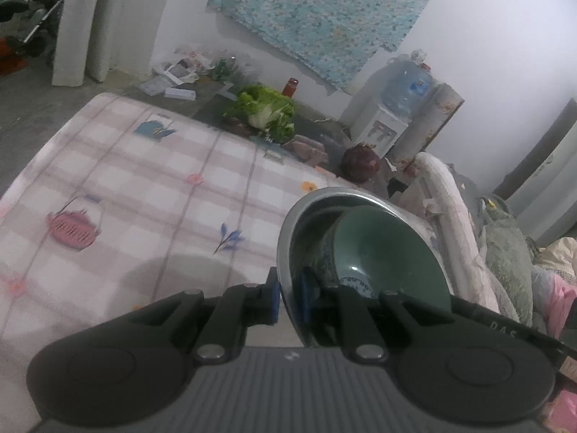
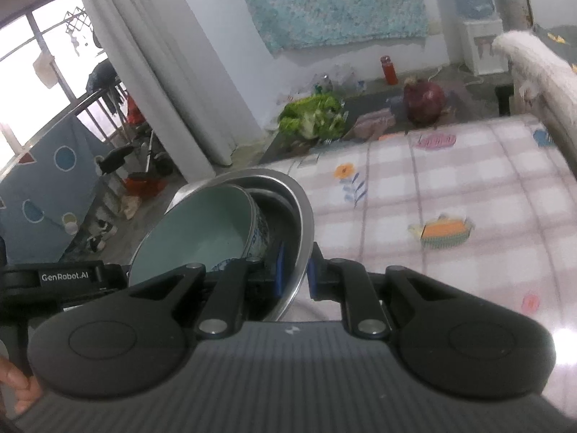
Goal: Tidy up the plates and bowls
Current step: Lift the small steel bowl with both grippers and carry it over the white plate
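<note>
1. Bed mattress [image 1: 119, 166] with a pink-and-white checked sheet, printed with flowers and small pictures; it fills the ground under both my grippers. Its far edge meets the floor, where the clutter lies.
2. Blue patterned sheet [image 1: 317, 18] pinned to the wall beyond the far edge of the mattress.
3. Water dispenser [image 1: 393, 108] with a blue bottle on top, standing against that wall near the mattress's far right corner in my left wrist view.
4. Steel bowl [image 1: 288, 231], tilted, raised above the sheet and held between my two grippers, by opposite sides of its rim.
5. Green ceramic bowl [image 1: 382, 252] with a blue-and-white outside, lying tipped inside the steel bowl and leaning on its wall.
6. Head of lettuce [image 1: 265, 110] on the floor just past the far edge; a dark red round vegetable [image 1: 360, 164] lies to one side of it.
7. Left gripper [image 1: 287, 297]: jaws pinched tight on the steel bowl's rim, one blue pad outside, one inside.
8. Right gripper [image 2: 295, 270]: likewise clamped tight on the rim at the opposite side, pads either side of the thin wall.
</note>
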Demonstrator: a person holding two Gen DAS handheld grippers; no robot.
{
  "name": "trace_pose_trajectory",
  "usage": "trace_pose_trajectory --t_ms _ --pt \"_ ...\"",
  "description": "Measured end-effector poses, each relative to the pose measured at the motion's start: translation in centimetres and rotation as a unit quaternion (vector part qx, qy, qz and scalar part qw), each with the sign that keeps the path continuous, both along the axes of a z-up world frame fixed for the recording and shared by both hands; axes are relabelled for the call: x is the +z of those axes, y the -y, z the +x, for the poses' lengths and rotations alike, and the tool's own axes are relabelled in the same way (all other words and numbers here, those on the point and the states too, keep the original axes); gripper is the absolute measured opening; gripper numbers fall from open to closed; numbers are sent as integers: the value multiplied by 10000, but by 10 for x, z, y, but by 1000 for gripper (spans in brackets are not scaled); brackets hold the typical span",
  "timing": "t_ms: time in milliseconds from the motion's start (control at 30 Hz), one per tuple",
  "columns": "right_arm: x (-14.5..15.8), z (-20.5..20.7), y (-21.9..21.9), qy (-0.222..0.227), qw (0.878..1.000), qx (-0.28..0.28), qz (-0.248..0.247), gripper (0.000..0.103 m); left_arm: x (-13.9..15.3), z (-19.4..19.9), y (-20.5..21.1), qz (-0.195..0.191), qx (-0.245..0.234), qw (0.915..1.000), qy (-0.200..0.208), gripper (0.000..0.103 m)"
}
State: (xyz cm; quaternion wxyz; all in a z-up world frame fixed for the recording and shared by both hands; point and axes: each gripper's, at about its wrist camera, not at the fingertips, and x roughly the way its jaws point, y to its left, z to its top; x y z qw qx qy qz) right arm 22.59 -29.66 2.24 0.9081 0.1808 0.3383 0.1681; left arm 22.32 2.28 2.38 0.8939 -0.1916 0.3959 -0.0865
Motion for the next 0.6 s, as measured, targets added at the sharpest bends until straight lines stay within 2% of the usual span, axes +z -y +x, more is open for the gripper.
trace_pose_trajectory --t_ms 267,600 --pt "-29 -47 -14 -385 9993 26 -31 13 -33 -32 -12 -27 20 9994 -356 11" --pt "-65 -61 -21 -754 9971 -34 -94 13 -68 -41 -14 49 3 9977 -674 11"
